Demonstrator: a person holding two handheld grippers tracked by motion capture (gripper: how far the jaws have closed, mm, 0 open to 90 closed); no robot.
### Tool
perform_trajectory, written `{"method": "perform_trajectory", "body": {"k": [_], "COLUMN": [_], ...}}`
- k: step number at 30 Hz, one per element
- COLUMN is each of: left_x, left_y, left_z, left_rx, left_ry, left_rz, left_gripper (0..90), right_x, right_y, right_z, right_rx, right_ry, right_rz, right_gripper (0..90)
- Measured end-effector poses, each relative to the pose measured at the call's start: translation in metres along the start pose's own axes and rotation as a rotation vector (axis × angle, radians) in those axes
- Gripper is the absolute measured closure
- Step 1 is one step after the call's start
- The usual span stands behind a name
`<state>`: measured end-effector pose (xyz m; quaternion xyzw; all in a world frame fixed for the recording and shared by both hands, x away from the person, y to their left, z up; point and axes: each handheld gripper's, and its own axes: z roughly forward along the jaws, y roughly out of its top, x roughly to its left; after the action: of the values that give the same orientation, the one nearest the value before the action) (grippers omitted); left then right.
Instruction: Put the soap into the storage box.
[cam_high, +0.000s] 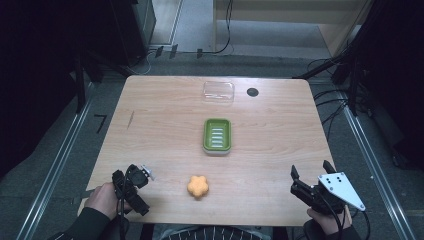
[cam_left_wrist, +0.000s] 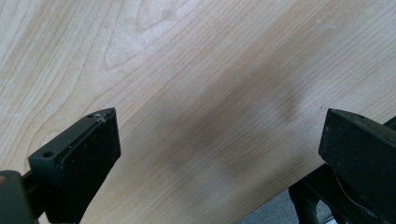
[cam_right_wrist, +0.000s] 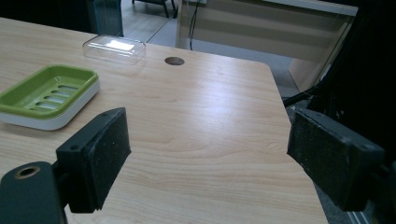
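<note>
An orange flower-shaped soap (cam_high: 198, 185) lies on the wooden table (cam_high: 165, 130) near its front edge. Farther back, at the middle, sits a green soap dish (cam_high: 217, 136) on a white base, also seen as the green dish (cam_right_wrist: 49, 93) in the right gripper view. My left gripper (cam_high: 131, 177) is at the front left, to the left of the soap, tilted down over bare wood. Its jaws stand wide open (cam_left_wrist: 219, 140) with nothing between them. My right gripper (cam_high: 311, 171) is at the front right corner, open and empty (cam_right_wrist: 210, 144), facing the back of the table.
A clear plastic lid (cam_high: 218, 92) lies at the back of the table, the same lid (cam_right_wrist: 114, 46) showing past the dish. A dark round hole (cam_high: 252, 92) is beside it. Cables and dark stands surround the table on the floor.
</note>
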<state>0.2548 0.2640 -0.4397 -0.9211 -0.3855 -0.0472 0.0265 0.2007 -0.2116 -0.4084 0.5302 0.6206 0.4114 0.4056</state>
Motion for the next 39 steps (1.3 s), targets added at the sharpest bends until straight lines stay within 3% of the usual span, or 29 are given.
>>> {"method": "perform_trajectory", "body": {"k": [14, 34, 39], "left_x": [-0.002, -0.018, -0.022], "left_y": [0.002, 0.017, 0.024], "left_z": [-0.002, -0.010, -0.011], "left_rx": [-0.011, -0.074, -0.067], "left_ry": [-0.006, -0.039, -0.035], "left_rz": [-0.003, 0.055, 0.077], "left_gripper": [0.0, 0.0, 0.0], "right_x": [-0.002, 0.001, 0.001], "right_y": [-0.001, 0.000, 0.000], "right_z": [0.000, 0.000, 0.001], "right_rx": [-0.001, 0.002, 0.002], "right_ry": [0.002, 0.005, 0.005], "right_rz": [0.005, -0.005, -0.007], "right_gripper": [13.7, 13.7, 13.7]}}
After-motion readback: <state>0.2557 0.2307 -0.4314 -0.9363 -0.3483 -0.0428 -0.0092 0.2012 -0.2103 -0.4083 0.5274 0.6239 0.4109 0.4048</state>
